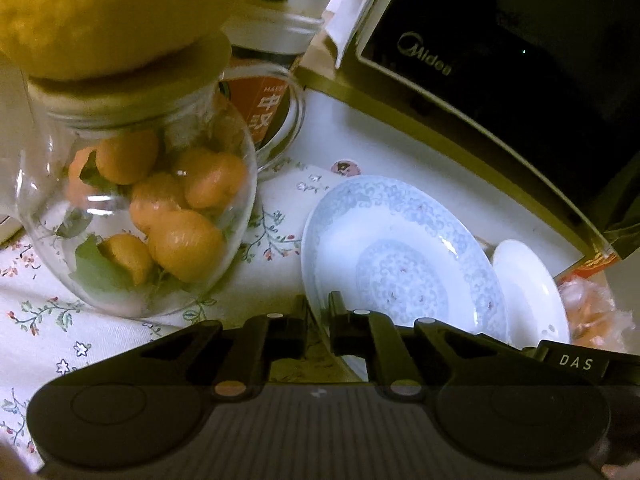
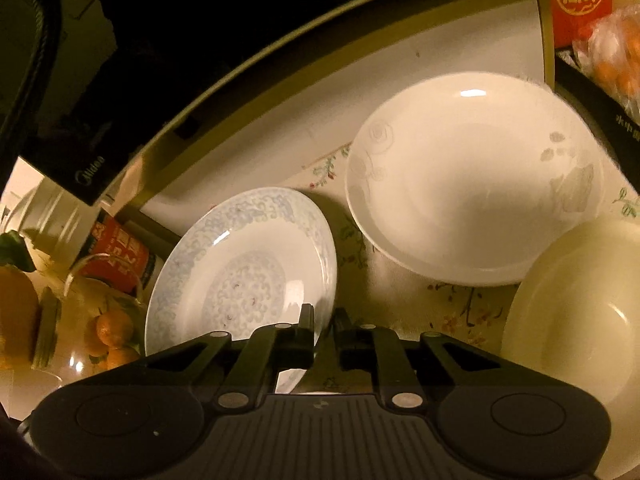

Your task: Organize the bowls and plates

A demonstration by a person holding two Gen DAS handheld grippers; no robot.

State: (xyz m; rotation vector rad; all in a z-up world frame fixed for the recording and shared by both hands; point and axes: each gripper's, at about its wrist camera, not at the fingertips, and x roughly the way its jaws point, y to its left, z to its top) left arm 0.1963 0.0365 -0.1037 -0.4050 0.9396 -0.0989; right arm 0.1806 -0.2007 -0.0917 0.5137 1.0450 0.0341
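Left wrist view: both the left gripper (image 1: 318, 312) and right gripper (image 2: 323, 326) are clamped on 1 blue-patterned plate's (image 1: 400, 248) rim.

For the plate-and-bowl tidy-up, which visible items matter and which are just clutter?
Job items:
- round blue-patterned white plate, gripped at its rim by both claws
- large white bowl with faint grey flowers
- plain cream bowl

Clutter:
- clear glass jar of orange fruit
- black microwave oven
- red carton
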